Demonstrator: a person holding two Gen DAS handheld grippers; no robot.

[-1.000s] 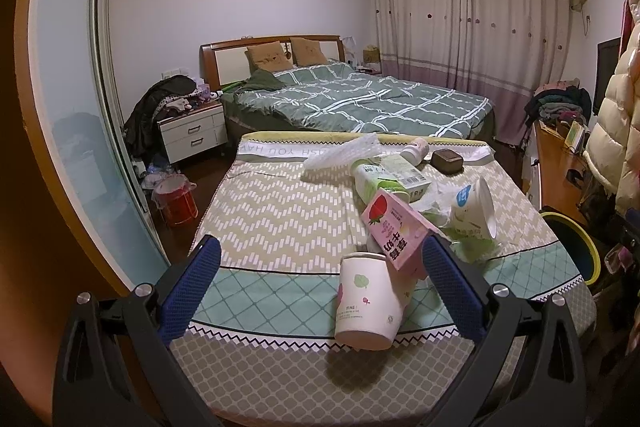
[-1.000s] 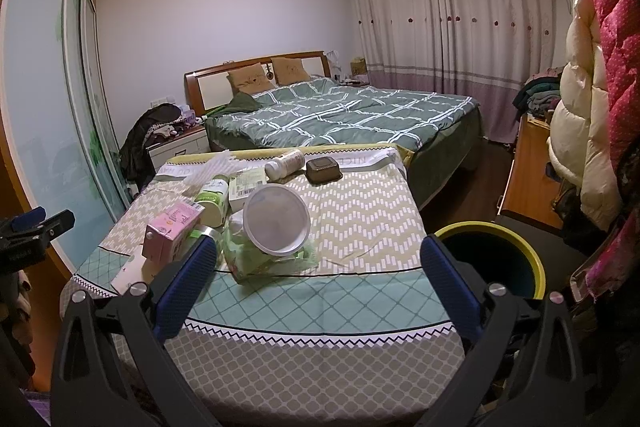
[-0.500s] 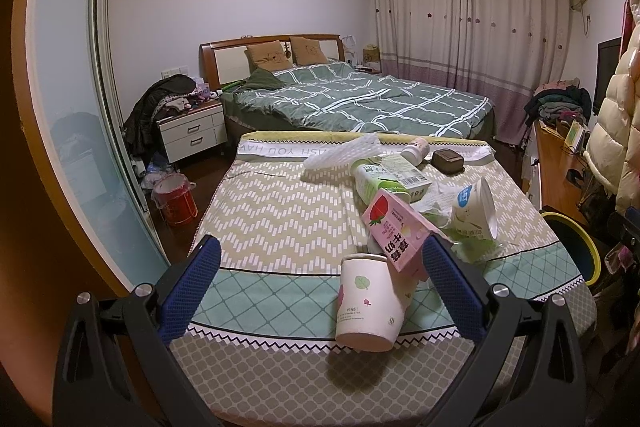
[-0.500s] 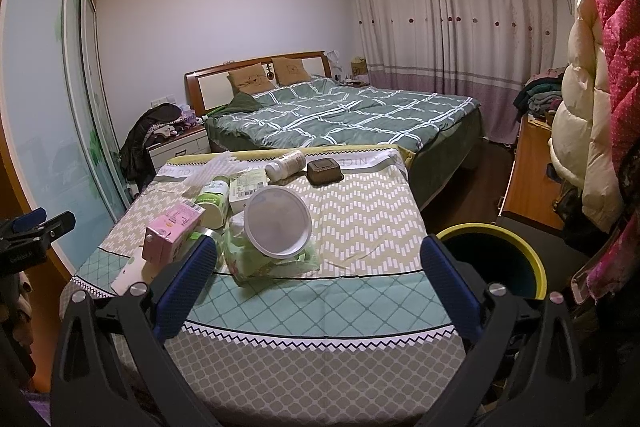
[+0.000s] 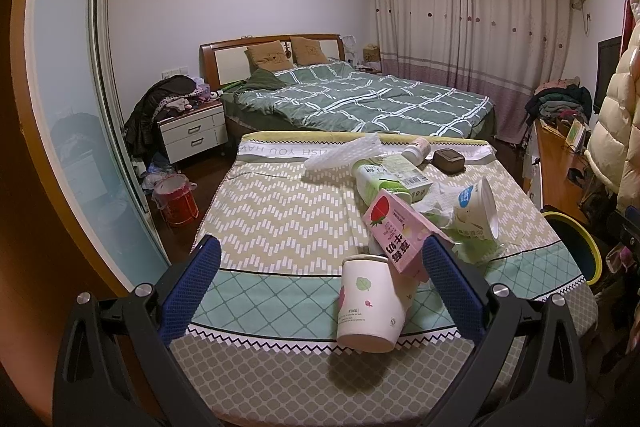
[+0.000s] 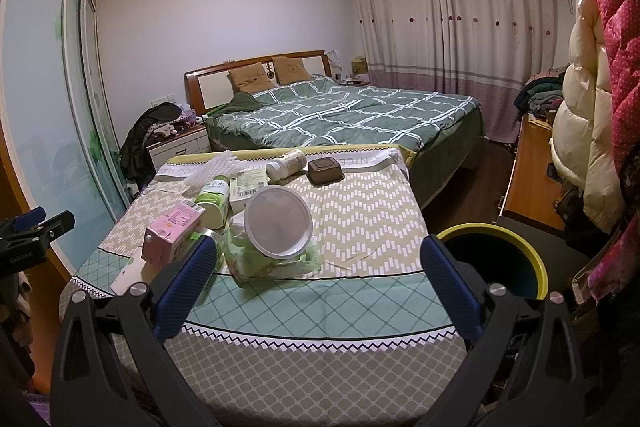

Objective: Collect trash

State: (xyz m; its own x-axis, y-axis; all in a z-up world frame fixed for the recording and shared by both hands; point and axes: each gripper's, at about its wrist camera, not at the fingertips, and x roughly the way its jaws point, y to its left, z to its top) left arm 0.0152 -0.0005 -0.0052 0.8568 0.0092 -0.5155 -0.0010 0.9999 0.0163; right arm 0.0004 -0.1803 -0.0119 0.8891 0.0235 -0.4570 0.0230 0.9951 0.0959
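Your left gripper has its jaws wide apart; the white paper cup stands between them, nearer the right finger, untouched. Your right gripper is wide apart too, holding nothing.

On the counter, left wrist view: a paper cup lies nearest the camera at 6 o'clock of the litter cluster, its upper end under a tilted carton. Behind the carton, toward 12 o'clock, lies a bottle with a flat box beside it at 3 o'clock. A wide cup lies on its side at 3 o'clock of the carton, on crumpled wrapping. A foam sheet lies at 11 o'clock; a small bottle and a lidded container lie at the far edge. The bed stands behind the counter. In the right wrist view, a bin stands on the floor at 3 o'clock of the counter.
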